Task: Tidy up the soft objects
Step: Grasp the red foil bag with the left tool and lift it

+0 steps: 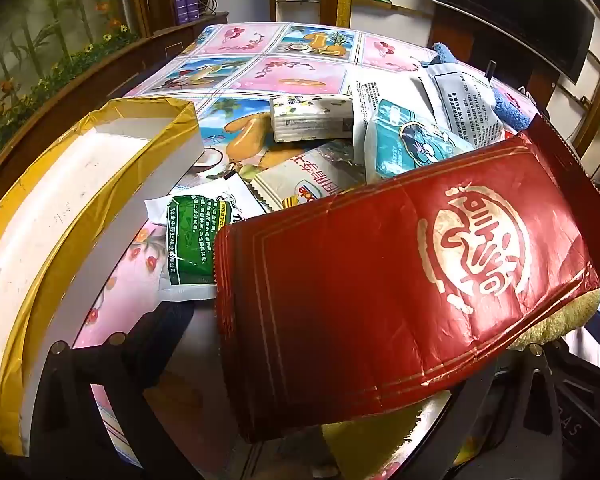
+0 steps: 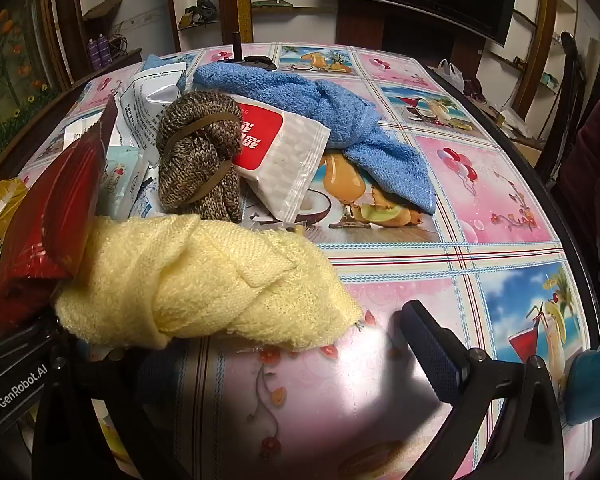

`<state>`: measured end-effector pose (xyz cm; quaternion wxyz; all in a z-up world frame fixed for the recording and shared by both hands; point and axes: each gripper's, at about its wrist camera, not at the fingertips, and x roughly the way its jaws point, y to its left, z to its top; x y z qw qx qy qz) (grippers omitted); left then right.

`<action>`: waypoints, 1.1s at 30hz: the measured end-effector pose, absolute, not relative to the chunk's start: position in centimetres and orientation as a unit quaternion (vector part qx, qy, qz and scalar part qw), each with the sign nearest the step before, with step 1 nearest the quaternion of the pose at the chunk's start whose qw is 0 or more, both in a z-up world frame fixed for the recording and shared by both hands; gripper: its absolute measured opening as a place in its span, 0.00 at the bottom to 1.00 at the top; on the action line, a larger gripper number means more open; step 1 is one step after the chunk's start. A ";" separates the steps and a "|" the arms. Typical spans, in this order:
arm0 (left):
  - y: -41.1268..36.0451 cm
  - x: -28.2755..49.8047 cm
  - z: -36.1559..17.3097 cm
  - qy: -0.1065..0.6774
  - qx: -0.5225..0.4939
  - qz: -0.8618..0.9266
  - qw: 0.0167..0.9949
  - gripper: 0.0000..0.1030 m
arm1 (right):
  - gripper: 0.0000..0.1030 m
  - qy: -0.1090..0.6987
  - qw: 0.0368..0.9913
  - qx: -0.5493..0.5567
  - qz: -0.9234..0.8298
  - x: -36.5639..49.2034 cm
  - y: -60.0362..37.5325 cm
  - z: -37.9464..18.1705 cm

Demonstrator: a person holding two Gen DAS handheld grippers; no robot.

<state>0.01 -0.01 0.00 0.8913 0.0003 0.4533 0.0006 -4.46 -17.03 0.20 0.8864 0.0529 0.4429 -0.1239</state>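
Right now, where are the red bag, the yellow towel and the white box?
red bag (image 1: 380, 280): left wrist view, middle of its printed face.
yellow towel (image 2: 204, 276): right wrist view, centre of the roll.
white box (image 1: 60, 216): left wrist view, bare inner floor.

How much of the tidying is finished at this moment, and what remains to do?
Nothing looks sorted yet: the white box with yellow tape shows only a bare interior. In hand: the red foil pouch is lifted above the table, apparently by the left gripper, whose grip is hidden. The right gripper is open near the yellow towel. Left: the blue towel, the brown knitted bundle and the packets.
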 end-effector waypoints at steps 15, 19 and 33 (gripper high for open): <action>1.8 -2.1 -0.1 0.480 0.049 -0.090 0.871 1.00 | 1.00 0.447 0.888 0.042 -0.101 -4.5 -16.9 0.2; 1.8 -2.1 -0.1 0.479 0.049 -0.091 0.872 1.00 | 1.00 0.463 0.879 0.048 -0.103 -5.1 -17.4 0.2; 5.9 -5.5 5.0 0.402 -0.002 -0.161 0.901 0.86 | 0.98 0.480 0.875 0.025 -0.063 -8.6 -17.4 0.9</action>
